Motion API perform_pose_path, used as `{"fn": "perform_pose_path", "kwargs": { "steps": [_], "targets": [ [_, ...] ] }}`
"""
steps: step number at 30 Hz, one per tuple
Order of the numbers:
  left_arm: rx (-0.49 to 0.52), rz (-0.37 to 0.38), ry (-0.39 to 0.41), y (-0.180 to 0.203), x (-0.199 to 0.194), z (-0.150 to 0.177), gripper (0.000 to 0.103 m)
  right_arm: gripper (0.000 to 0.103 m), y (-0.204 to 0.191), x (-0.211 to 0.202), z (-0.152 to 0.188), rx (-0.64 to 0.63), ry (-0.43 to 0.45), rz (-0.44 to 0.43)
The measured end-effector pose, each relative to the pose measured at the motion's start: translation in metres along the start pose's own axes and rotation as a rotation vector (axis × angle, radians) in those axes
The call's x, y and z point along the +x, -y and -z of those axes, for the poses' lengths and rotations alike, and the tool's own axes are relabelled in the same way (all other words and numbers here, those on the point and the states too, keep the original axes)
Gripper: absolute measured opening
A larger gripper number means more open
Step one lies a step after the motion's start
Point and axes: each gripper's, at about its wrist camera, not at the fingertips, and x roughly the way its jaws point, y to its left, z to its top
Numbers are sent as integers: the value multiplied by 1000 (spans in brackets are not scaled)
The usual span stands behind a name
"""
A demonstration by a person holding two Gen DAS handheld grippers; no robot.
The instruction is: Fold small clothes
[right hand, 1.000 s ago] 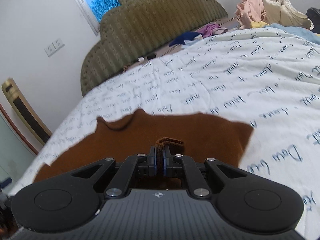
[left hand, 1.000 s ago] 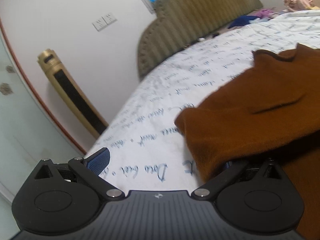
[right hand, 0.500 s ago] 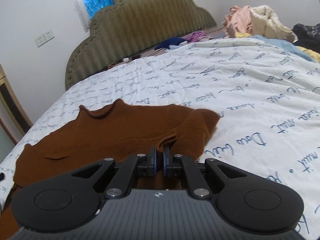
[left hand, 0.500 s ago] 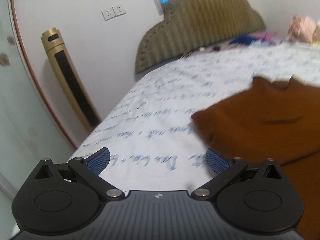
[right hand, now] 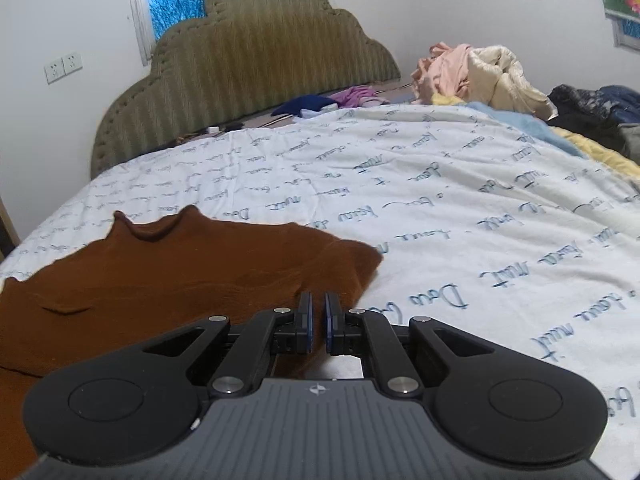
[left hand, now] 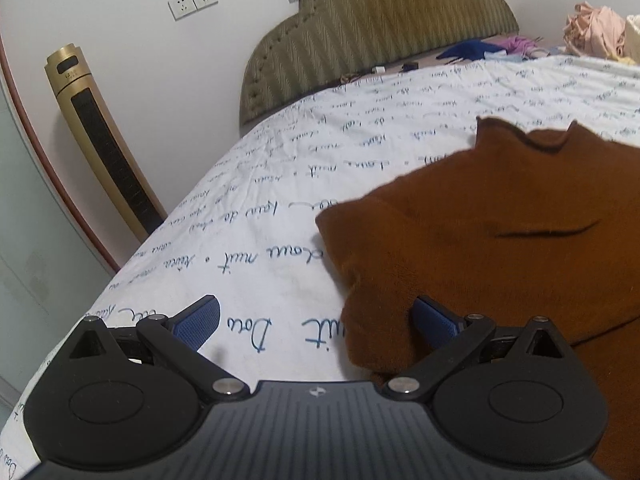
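A brown knit sweater (left hand: 500, 248) lies spread on the white bedsheet with blue script (left hand: 280, 208), its left sleeve folded in. My left gripper (left hand: 316, 320) is open and empty at the sweater's left edge; its right finger rests against the folded cloth. In the right wrist view the sweater (right hand: 180, 272) lies to the left, its right side folded in. My right gripper (right hand: 317, 312) is at the sweater's near right edge. Its jaws stand nearly shut with a narrow gap. Nothing shows between them.
A green padded headboard (right hand: 248, 80) stands at the far end. A heap of clothes and bedding (right hand: 480, 76) lies at the back right. A gold tower fan (left hand: 104, 140) stands by the wall left of the bed. The bed's left edge is close to my left gripper.
My right gripper let go of the brown sleeve it was pinching; the sleeve now lies folded on the sweater. My left gripper moved out from under the cloth and tilted level.
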Motion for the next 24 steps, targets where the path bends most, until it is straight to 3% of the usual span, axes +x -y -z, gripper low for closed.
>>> {"fn": "perform_pose_path", "kwargs": {
  "steps": [4, 7, 10, 14, 16, 19, 23, 24],
  "targets": [
    [10, -8, -9, 2, 3, 3, 103, 17, -24, -11, -3, -94, 45, -57],
    [9, -6, -14, 3, 4, 3, 103, 31, -42, 3, 1, -161, -31, -98],
    [13, -4, -20, 3, 5, 5, 103, 33, -49, 22, 9, -209, -117, -47],
    [6, 1, -21, 2, 5, 7, 103, 37, -47, 13, 7, -158, -94, -59],
    [-2, 5, -23, 2, 4, 7, 103, 52, -49, 10, 7, -176, -102, -82],
    [-12, 28, -25, 2, -2, 8, 103, 57, -54, 13, 15, -247, -123, -51],
    [-16, 112, -6, -1, -24, 16, 103, 61, -40, -7, 13, -147, -104, -95],
    [-14, 134, -3, -1, -29, 19, 103, 67, -33, -12, 13, -109, -107, -120]
  ]
}}
